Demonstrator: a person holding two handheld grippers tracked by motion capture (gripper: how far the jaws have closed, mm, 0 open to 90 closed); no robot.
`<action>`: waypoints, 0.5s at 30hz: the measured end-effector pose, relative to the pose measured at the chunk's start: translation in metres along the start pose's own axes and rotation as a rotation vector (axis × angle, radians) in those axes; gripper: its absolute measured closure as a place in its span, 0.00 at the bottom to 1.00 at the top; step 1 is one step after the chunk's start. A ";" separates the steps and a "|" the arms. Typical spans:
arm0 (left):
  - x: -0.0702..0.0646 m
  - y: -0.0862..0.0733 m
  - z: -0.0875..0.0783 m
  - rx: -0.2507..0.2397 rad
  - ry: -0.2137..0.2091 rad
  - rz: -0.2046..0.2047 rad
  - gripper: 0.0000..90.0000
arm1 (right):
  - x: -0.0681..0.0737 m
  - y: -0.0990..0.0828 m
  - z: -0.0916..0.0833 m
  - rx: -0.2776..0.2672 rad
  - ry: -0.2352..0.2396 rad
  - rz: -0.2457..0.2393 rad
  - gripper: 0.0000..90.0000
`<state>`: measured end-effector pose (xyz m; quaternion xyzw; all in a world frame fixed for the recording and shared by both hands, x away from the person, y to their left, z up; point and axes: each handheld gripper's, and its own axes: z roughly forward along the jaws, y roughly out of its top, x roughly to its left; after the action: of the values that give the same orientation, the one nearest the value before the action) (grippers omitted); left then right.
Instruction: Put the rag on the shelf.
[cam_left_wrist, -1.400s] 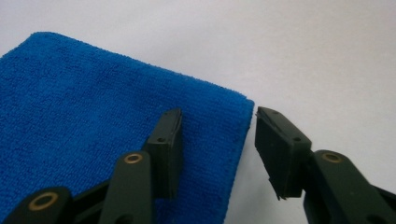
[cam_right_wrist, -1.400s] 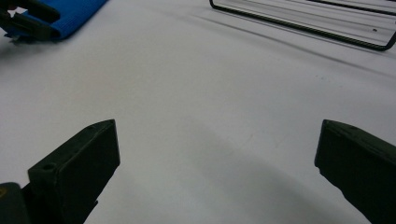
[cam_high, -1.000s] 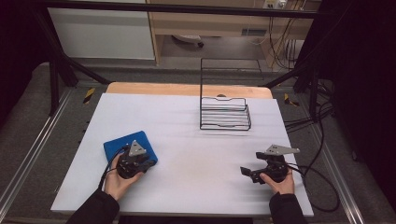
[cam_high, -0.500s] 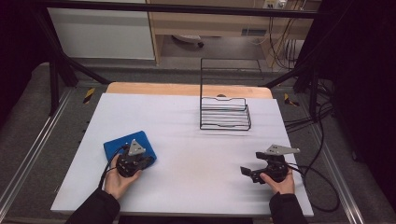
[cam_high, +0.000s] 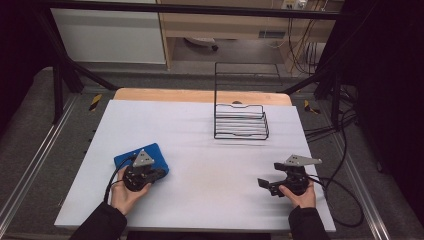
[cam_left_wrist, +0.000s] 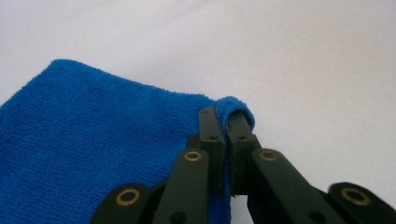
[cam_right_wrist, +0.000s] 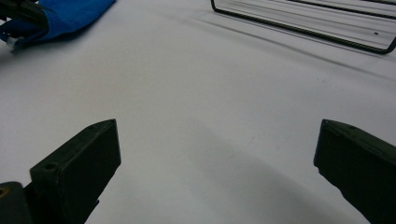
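A blue terry cloth (cam_high: 156, 150) lies flat on the white table at the front left. My left gripper (cam_high: 159, 173) sits at the cloth's near right corner. In the left gripper view its jaws stand pressed together on that corner (cam_left_wrist: 226, 122), and the cloth (cam_left_wrist: 93, 149) curls up over their tips. My right gripper (cam_high: 269, 176) rests at the front right of the table, a hand behind it. Its jaws stand wide apart (cam_right_wrist: 217, 149) with only bare table between its fingers (cam_right_wrist: 88, 158). It looks across toward the cloth (cam_right_wrist: 70, 14) and the left gripper (cam_right_wrist: 18, 14).
A black wire rack (cam_high: 240, 120) with a tall back frame stands at the table's far centre-right; its base rim (cam_right_wrist: 303, 28) shows in the right gripper view. Cables trail off the table's right edge (cam_high: 345, 200). White tabletop (cam_high: 210, 170) separates the two grippers.
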<state>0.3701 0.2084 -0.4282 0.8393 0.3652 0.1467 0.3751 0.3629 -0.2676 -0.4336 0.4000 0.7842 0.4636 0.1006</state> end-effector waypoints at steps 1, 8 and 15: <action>-0.001 0.000 -0.001 -0.004 -0.005 0.007 0.97 | 0.000 0.000 0.000 -0.002 -0.001 -0.001 0.01; -0.010 0.003 -0.002 -0.030 -0.092 0.058 0.97 | 0.000 0.000 0.000 0.001 0.001 -0.003 0.01; -0.011 -0.001 0.005 0.024 -0.087 0.041 0.86 | 0.000 0.000 0.000 0.001 0.002 -0.003 0.01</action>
<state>0.3646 0.1981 -0.4323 0.8567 0.3328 0.1131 0.3774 0.3627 -0.2676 -0.4337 0.3984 0.7851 0.4635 0.1004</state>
